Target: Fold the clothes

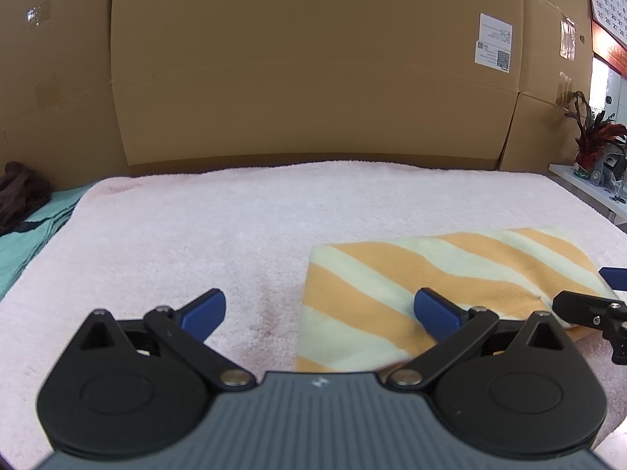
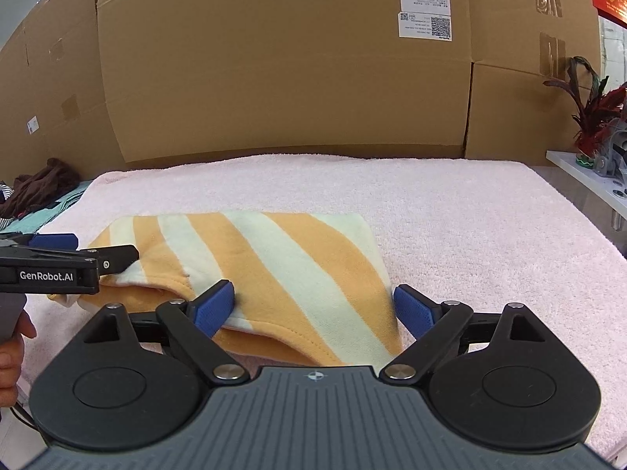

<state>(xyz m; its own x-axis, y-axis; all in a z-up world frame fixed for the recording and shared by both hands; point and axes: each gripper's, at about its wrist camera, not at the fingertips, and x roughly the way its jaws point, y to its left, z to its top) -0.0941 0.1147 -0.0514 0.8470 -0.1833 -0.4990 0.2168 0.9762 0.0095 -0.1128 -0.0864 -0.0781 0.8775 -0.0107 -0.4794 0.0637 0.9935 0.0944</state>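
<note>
Person's hand (image 2: 11,348) — right view only

One folded striped garment (image 2: 274,274) on one pink towel (image 2: 470,215); two grippers, left (image 1: 319,309) and right (image 2: 313,305). One heap of dark clothes (image 2: 39,188), one red-leaved plant (image 2: 591,117). Two white labels (image 2: 424,9) on the cardboard boxes (image 2: 274,78)
</note>
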